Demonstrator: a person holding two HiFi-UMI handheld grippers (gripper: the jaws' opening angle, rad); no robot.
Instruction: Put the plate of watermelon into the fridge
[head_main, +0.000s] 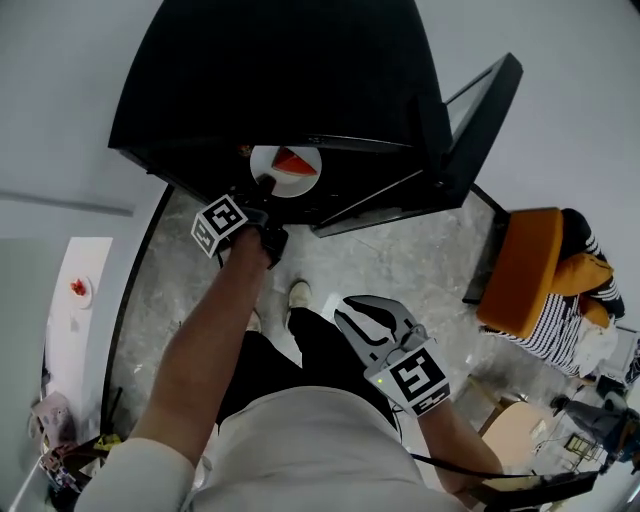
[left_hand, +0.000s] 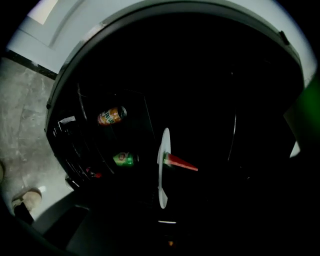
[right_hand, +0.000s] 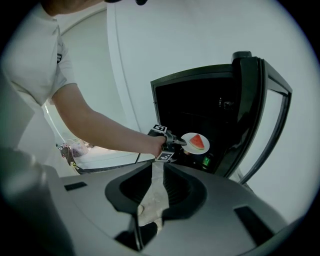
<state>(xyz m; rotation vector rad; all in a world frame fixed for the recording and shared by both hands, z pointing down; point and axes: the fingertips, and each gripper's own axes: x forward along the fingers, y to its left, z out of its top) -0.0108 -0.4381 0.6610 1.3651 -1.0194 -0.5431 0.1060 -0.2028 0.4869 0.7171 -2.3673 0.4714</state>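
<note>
Right gripper: the jaws are seen closed together at the tips, with nothing held between them.
Straight ahead: a white plate is gripped at its near rim by the left gripper; a watermelon slice is carried on it.
Beyond it: the dark inside of the black fridge is seen.
Ahead, right: the fridge door is swung open.

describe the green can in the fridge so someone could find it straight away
Find the open black fridge, then look into its dark interior in the left gripper view. Two cans show left of the white plate, which is seen edge-on. The green can is the one nearer the plate; the orange can is farther off.
</note>
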